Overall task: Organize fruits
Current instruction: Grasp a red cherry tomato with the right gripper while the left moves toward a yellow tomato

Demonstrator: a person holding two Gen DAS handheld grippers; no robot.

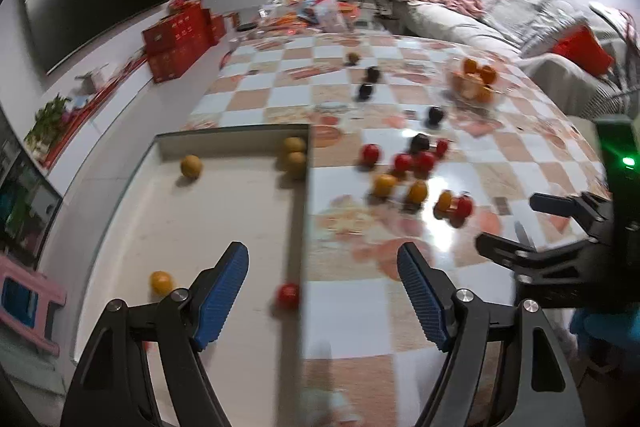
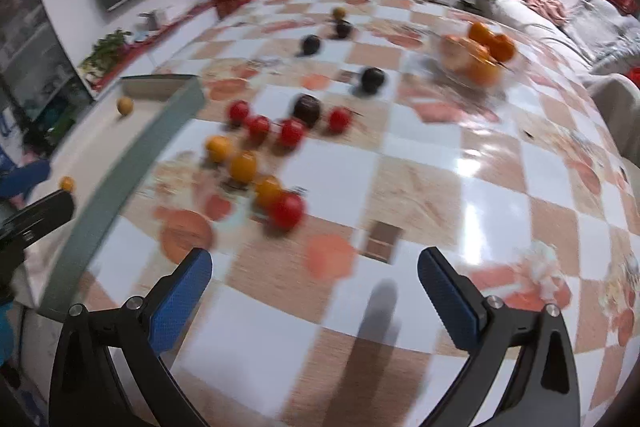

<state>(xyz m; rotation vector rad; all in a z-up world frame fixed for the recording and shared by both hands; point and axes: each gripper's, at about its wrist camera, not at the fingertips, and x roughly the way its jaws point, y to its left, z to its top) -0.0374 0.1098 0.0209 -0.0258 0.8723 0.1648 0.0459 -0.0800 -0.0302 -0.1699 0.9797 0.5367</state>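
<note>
A shallow grey-walled tray (image 1: 224, 227) sits on the checkered table and holds several small yellow fruits and one red fruit (image 1: 288, 294). Loose red tomatoes (image 1: 403, 162), yellow fruits (image 1: 385, 184) and dark plums (image 1: 419, 143) lie on the table right of it. My left gripper (image 1: 323, 287) is open and empty, above the tray's right wall. My right gripper (image 2: 315, 291) is open and empty above the table, near a red tomato (image 2: 286, 211) and yellow fruits (image 2: 242, 166). The tray wall (image 2: 120, 183) shows at the left there. The right gripper (image 1: 516, 223) also shows in the left view.
A clear bowl of oranges (image 1: 474, 83) (image 2: 478, 57) stands at the table's far right. More dark plums (image 1: 373, 74) and a yellow fruit (image 1: 352, 57) lie further back. Red boxes (image 1: 176, 43), a TV and a sofa (image 1: 520, 23) surround the table.
</note>
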